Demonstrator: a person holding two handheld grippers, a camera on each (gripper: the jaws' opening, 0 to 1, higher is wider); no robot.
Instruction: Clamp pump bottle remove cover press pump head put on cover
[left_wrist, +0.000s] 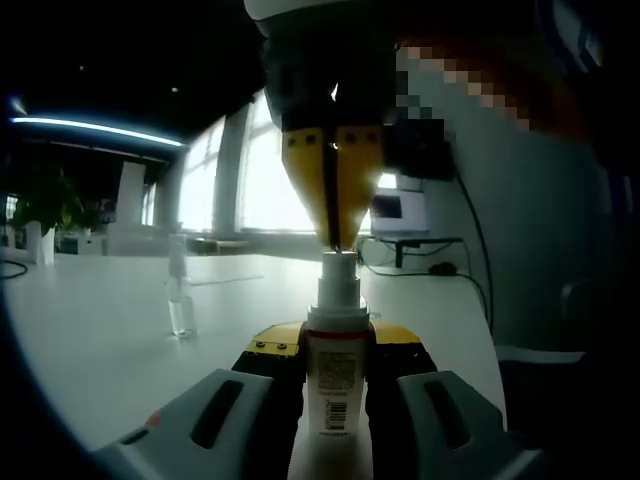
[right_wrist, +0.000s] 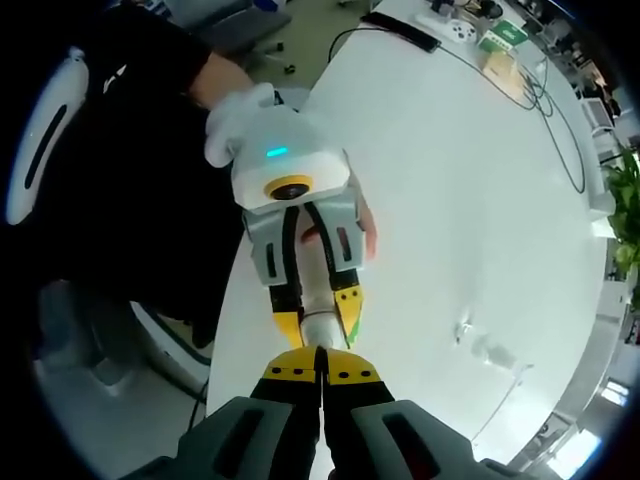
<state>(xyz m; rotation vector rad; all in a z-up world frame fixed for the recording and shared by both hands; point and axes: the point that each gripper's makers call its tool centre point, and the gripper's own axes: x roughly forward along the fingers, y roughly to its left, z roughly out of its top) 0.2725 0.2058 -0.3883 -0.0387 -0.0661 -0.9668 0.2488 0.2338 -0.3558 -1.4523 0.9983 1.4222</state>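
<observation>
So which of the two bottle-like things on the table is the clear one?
The small clear cover standing alone on the white table; the pump bottle is opaque white with a barcode label, clamped in the left gripper.

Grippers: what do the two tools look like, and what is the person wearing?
Both match. The left tool has a white housing with a small teal light, grey jaws with dark oblong slots, and yellow tips with black pads. The right tool shows the same yellow tips tapering to a point under a dark body with a white top. The person's hand wears a white glove, with a dark sleeve.

Both views close on bottle (left_wrist: 337, 375), seemingly
</observation>
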